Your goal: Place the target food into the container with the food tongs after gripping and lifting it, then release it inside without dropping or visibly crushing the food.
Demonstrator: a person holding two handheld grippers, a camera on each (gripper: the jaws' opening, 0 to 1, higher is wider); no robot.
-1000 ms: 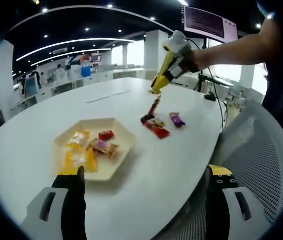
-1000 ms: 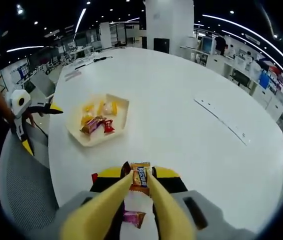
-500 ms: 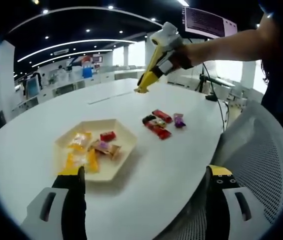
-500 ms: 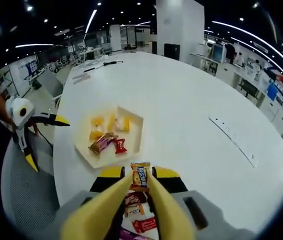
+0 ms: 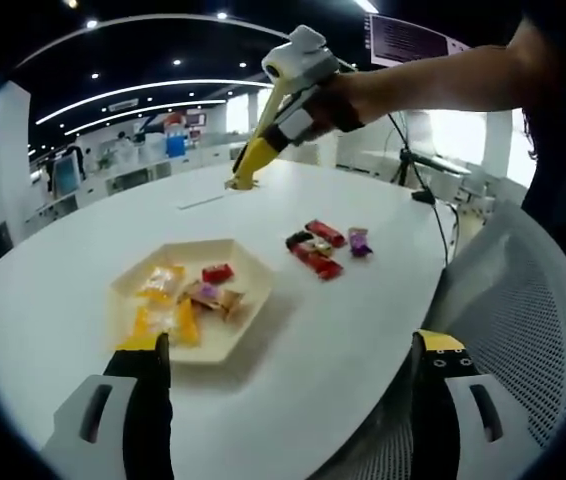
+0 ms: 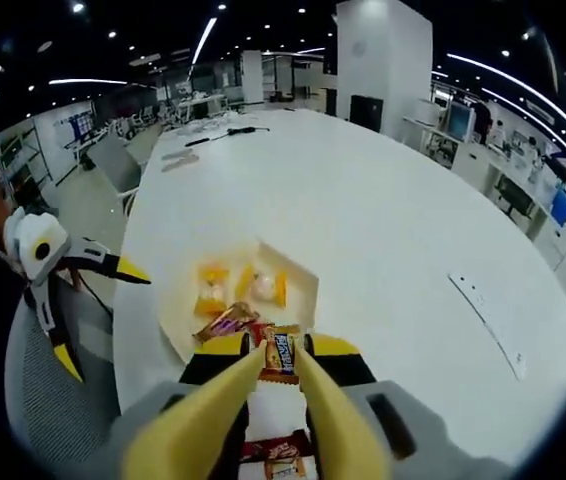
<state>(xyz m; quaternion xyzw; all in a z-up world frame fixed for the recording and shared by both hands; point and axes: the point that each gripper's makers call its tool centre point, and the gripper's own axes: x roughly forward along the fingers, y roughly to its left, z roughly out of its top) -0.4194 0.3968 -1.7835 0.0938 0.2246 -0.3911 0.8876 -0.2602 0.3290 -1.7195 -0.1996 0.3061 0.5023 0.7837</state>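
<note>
Right gripper view: your right gripper (image 6: pixel 278 352) is clenched on an orange-wrapped candy (image 6: pixel 281 355), held above the near edge of the tray (image 6: pixel 298 290).
Writing: the wrapper carries a blue panel with lettering too blurred for you to read; no brand can be made out.
Tray contents: yellow and orange packets (image 6: pixel 211 288) at 12 o'clock of your jaw tips, a brownish bar (image 6: pixel 225 320) at 10 o'clock, partly hidden by the jaws.
Left over on the table: loose candies (image 6: pixel 281 452) show between your jaws at 6 o'clock, cut off by the gripper body.
Left gripper view: your left gripper (image 5: pixel 288 350) is released, its two jaws standing wide apart with nothing between them, low at the table (image 5: pixel 63 270) edge.
Same tray: the hexagonal tray (image 5: pixel 238 325) lies at 11 o'clock of centre, holding several wrapped sweets (image 5: pixel 215 272); their labels are illegible.
Loose pile: red and purple wrappers (image 5: pixel 325 246) lie just beside the tray at 1 o'clock.
Other hand: your right gripper (image 5: pixel 268 125) hangs over the table at 12 o'clock; the candy at its tips is too small to see.
Background: a wall screen (image 5: pixel 418 45) at 1 o'clock shows text lines you cannot read.
</note>
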